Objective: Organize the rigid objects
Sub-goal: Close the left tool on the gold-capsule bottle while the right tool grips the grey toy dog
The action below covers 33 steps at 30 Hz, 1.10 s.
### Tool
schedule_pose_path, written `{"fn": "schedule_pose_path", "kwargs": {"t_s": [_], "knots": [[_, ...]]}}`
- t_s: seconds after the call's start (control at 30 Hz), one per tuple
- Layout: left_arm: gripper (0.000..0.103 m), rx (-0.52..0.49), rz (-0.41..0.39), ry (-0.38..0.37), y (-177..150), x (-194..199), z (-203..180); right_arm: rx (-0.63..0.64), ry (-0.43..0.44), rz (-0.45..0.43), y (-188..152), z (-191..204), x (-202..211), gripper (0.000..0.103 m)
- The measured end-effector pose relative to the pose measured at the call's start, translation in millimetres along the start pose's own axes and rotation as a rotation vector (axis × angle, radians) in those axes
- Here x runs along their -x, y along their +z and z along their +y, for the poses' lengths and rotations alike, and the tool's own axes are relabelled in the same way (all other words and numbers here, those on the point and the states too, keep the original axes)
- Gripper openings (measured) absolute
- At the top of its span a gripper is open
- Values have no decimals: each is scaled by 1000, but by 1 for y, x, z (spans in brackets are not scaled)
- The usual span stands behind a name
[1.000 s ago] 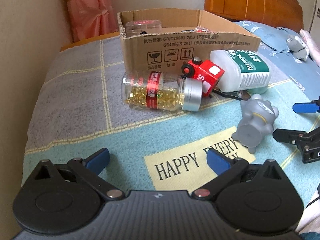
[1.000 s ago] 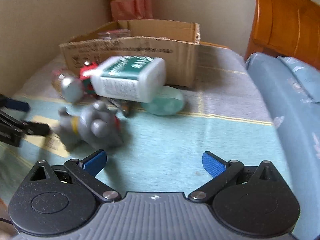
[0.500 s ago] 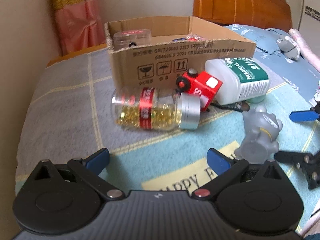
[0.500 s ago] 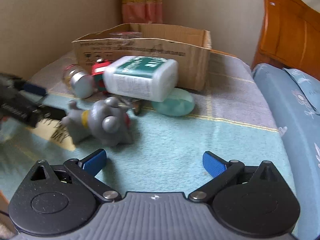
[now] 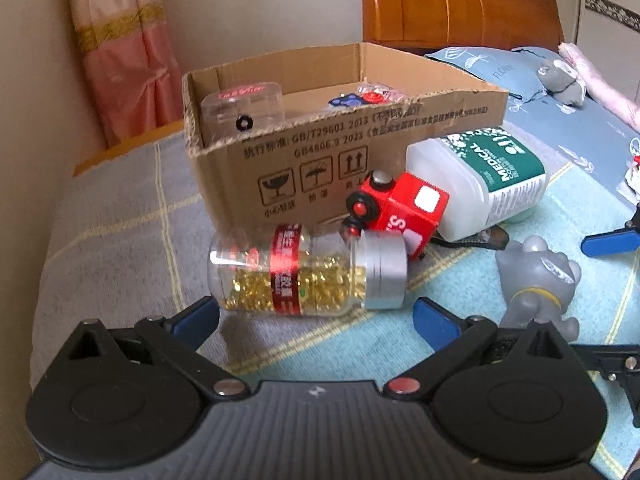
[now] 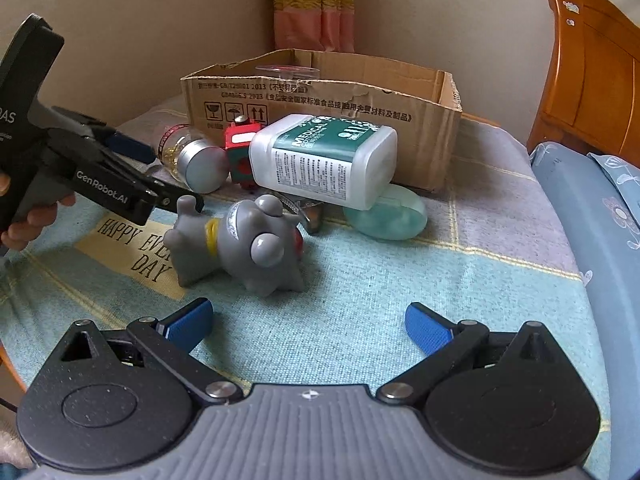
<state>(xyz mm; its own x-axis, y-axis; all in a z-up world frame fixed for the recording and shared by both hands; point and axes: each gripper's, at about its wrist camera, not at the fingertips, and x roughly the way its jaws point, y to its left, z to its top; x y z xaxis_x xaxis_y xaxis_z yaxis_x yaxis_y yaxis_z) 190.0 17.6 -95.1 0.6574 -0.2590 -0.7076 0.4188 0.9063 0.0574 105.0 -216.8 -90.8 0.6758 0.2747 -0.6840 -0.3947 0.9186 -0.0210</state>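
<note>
A clear bottle of gold capsules (image 5: pixel 296 276) with a silver cap lies on its side just ahead of my open left gripper (image 5: pixel 316 316), whose blue fingertips flank it without touching. Behind it sit a red toy train (image 5: pixel 400 208) and a white-and-green medical bottle (image 5: pixel 480 180), both against the cardboard box (image 5: pixel 328 168). The grey figurine (image 6: pixel 248 240) lies on the bedcover in front of my open right gripper (image 6: pixel 308 324), which holds nothing. In the right wrist view the left gripper (image 6: pixel 160 172) reaches toward the capsule bottle (image 6: pixel 192 156).
The box holds a clear jar (image 5: pixel 244 108) and small items. A pale green oval case (image 6: pixel 388 212) lies beside the medical bottle (image 6: pixel 324 160). A wooden headboard (image 6: pixel 592 76), a blue pillow (image 6: pixel 600 208), a wall and a pink curtain (image 5: pixel 120 52) surround the bed.
My left gripper has moved forward and closed in on the capsule bottle, which now lies between its fingertips. The right gripper has drawn back slightly; the figurine looks steadier.
</note>
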Motion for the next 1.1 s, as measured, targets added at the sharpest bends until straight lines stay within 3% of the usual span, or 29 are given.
{"fn": "schedule_pose_path", "kwargs": {"t_s": [0.4,0.47,1.1], "knots": [[100,-20,-43,19,17,-4,3,32,35,-8,2,8,-2,103],[94,-13,-37,11,18,-5,4,41,45,-9,3,10,-3,103],[95,76,35,74,1,18,19,131,137,-15,26,40,-29,103]]}}
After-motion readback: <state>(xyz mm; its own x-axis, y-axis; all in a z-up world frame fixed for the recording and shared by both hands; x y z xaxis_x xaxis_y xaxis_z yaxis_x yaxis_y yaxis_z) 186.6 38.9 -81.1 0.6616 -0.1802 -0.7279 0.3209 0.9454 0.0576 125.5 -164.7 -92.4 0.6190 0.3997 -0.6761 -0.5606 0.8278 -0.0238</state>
